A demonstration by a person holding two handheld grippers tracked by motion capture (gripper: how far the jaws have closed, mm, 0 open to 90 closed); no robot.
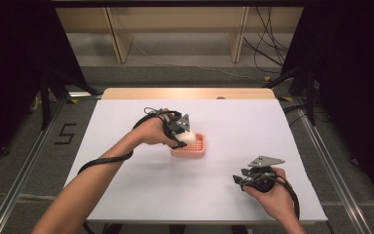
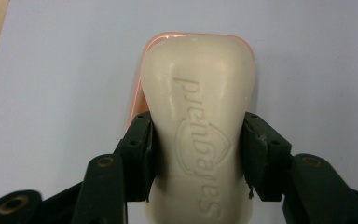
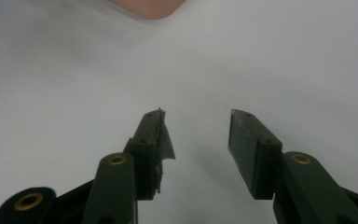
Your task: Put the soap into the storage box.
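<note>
We record a white-covered bench (image 1: 141,180) filling the middle of the high view. At its centre sits a pink soap dish (image 1: 195,150). The left gripper (image 1: 179,127) hangs at the dish's left end, its jaws clamped on a cream soap bar (image 1: 189,137). In the left gripper view the bar (image 2: 200,130) fills the centre of the frame, embossed lettering uppermost, with the dish's rim (image 2: 135,88) showing behind it; we cannot tell whether the bar touches the dish. At lower right of the high view, the right gripper (image 1: 243,179) rests low over bare bench, jaws apart and holding nothing.
</note>
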